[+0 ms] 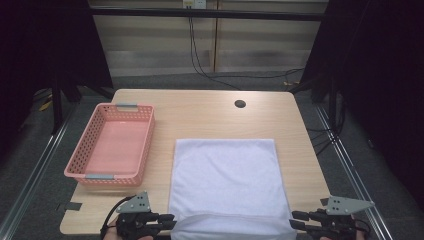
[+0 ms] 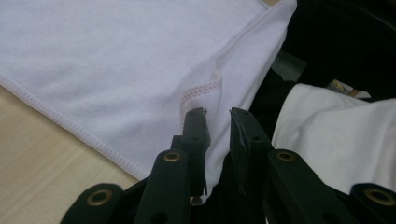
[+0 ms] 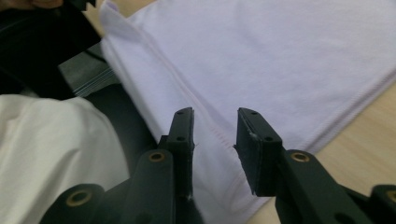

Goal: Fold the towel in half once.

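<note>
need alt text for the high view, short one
A white cloth lies flat on a wooden table, its near edge draped over the front. The left hand-held gripper and right hand-held gripper sit at its near corners, jaws parted. An empty pink basket stands to the left.

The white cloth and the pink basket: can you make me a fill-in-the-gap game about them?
1. The cloth on the table is ____ in colour.
2. The basket lies to the ____ of the cloth in the high view.
3. The left gripper and right gripper are at the cloth's ____ edge, nearest the person.
4. Inside, the basket is ____.

Missing words: white; left; near; empty
</note>
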Demonstrator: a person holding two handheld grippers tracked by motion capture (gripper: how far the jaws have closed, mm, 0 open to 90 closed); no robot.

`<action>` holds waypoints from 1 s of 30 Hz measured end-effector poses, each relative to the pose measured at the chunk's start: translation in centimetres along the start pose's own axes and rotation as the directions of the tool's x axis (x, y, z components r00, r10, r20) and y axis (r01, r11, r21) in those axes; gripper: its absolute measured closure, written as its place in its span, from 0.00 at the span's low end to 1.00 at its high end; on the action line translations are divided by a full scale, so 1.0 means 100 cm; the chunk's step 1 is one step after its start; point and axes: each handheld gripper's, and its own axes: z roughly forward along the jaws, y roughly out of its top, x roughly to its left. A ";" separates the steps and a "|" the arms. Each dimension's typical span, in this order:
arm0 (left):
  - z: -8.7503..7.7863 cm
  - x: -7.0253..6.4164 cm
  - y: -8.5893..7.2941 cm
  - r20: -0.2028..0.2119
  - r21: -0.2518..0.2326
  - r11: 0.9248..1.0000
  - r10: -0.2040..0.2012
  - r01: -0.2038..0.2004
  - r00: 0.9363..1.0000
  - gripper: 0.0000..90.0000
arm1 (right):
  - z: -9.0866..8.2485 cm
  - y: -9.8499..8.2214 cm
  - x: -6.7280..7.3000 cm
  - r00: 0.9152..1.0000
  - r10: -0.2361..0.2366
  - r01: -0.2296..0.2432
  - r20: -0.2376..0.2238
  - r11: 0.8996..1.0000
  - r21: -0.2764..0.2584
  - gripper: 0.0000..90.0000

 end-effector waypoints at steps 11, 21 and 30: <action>0.043 0.053 0.056 -0.119 -0.021 0.999 -0.030 0.028 0.992 0.75 | 0.051 0.042 -0.045 0.995 -0.009 0.005 0.096 0.999 0.048 0.64; 0.077 0.094 0.058 -0.230 0.097 0.993 -0.038 0.062 0.973 0.73 | 0.110 0.059 -0.087 0.981 -0.027 -0.007 0.190 0.985 0.173 0.57; 0.075 0.073 0.043 -0.254 0.131 0.991 0.041 -0.008 0.966 0.81 | 0.107 0.045 -0.071 0.969 -0.086 0.035 0.232 0.976 0.216 0.63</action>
